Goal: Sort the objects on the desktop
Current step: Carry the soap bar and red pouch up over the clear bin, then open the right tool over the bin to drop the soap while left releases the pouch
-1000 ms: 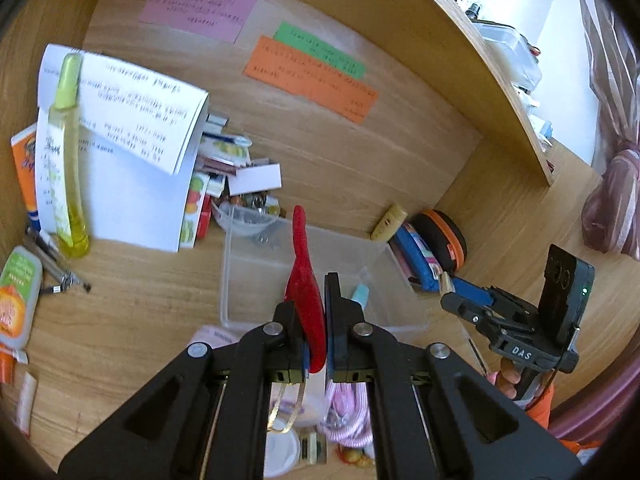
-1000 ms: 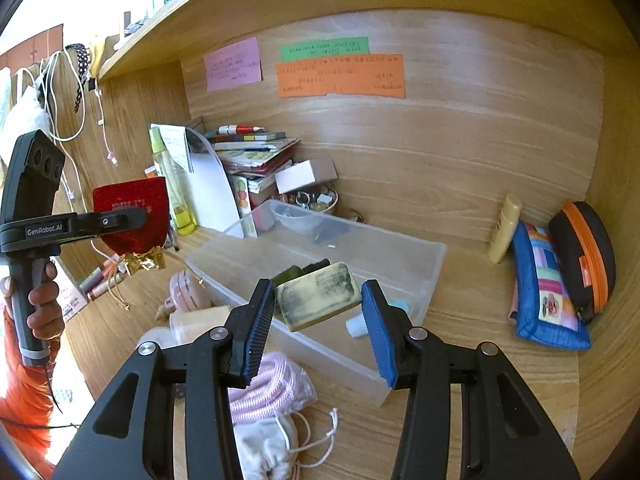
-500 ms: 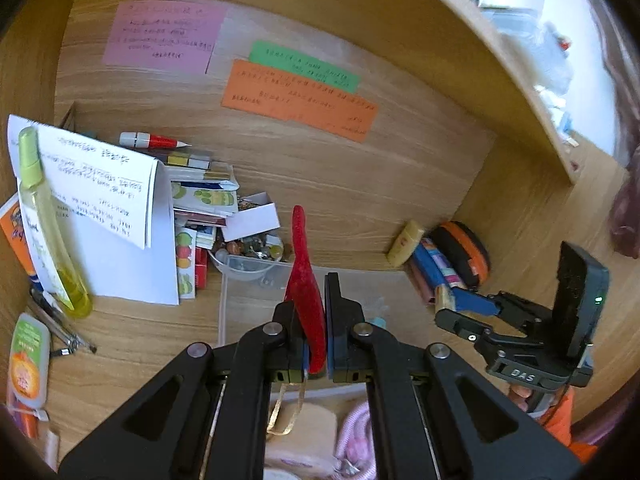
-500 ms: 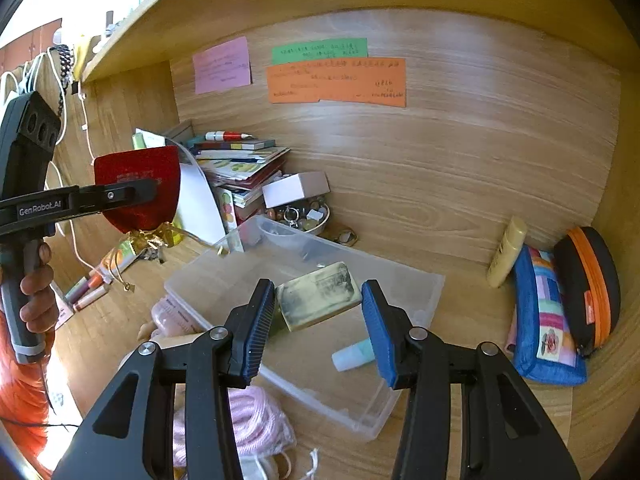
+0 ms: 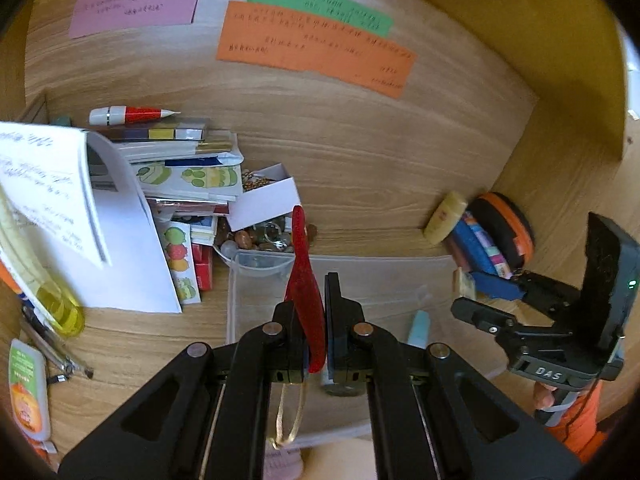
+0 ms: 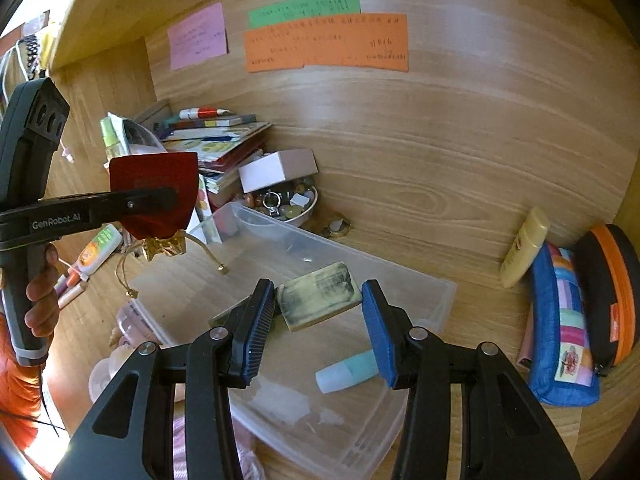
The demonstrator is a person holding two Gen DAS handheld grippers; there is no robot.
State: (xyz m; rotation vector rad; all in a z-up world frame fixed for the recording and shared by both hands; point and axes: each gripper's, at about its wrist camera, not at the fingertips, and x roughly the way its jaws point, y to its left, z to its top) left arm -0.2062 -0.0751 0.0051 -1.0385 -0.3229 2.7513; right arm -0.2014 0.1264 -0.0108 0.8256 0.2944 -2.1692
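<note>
My left gripper (image 5: 316,300) is shut on a flat red pouch (image 5: 306,280) with a gold cord hanging below it. In the right wrist view that pouch (image 6: 154,194) hangs at the left, above the near left corner of a clear plastic box (image 6: 400,280). My right gripper (image 6: 318,312) is shut on a worn yellowish eraser block (image 6: 318,296), held over the box's middle. A pale teal tube (image 6: 348,370) lies inside the box. From the left wrist, the box rim (image 5: 380,258) is just ahead and the right gripper (image 5: 480,292) is at the right.
A stack of books (image 6: 216,140), a white carton (image 6: 276,170) and a bowl of beads and rings (image 6: 288,208) stand behind the box. A cream tube (image 6: 524,248), a blue pencil case (image 6: 564,336) and an orange-edged case (image 6: 612,296) lie right. Paper sheets (image 5: 80,216), a yellow bottle (image 5: 60,304) and pens lie left.
Both grippers have moved forward toward the back wall and slightly down, keeping their loads. The box and the clutter behind it now sit closer in both views.
</note>
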